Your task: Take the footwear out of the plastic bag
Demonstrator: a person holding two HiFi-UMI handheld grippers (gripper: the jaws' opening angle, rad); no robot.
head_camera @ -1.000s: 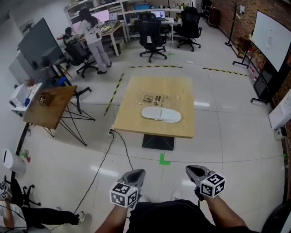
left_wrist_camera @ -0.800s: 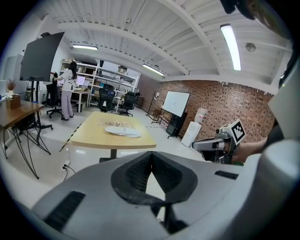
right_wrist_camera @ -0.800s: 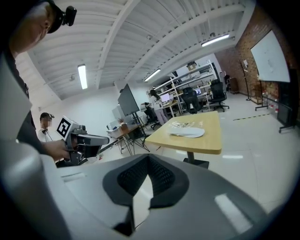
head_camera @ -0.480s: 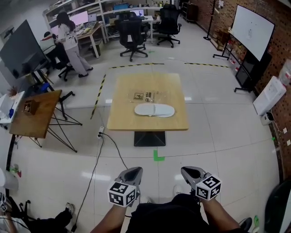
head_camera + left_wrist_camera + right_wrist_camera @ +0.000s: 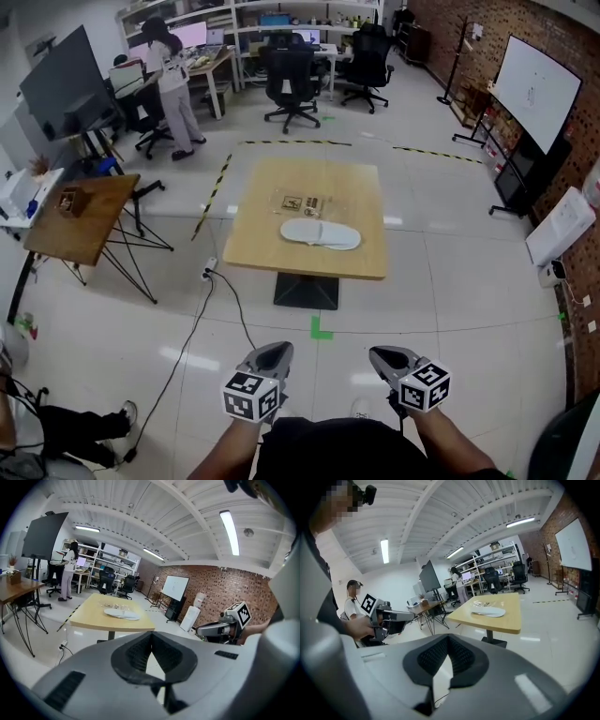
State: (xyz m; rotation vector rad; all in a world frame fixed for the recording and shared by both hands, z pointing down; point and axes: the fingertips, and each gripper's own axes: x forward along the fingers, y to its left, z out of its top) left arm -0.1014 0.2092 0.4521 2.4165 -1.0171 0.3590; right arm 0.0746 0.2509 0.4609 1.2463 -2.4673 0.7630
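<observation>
White slippers [image 5: 321, 233] lie flat on a square wooden table [image 5: 258, 250] in the middle of the room, with a clear plastic bag [image 5: 307, 202] with dark print just behind them. Both also show far off in the left gripper view, slippers [image 5: 123, 614], and in the right gripper view, slippers [image 5: 488, 612]. My left gripper [image 5: 273, 355] and right gripper [image 5: 384, 358] hang low near my body, well short of the table. Both are shut with nothing between the jaws.
A black table base [image 5: 307, 291] and green floor tape [image 5: 320, 328] lie between me and the table. A cable [image 5: 217, 309] runs across the floor at left. A smaller wooden desk [image 5: 77, 217] stands left, office chairs [image 5: 290, 80] and a person [image 5: 173, 80] at the back, whiteboards [image 5: 536, 94] right.
The view has shifted as I move; the table now sits a little nearer and more centred. Both grippers stay shut and low in front of me.
</observation>
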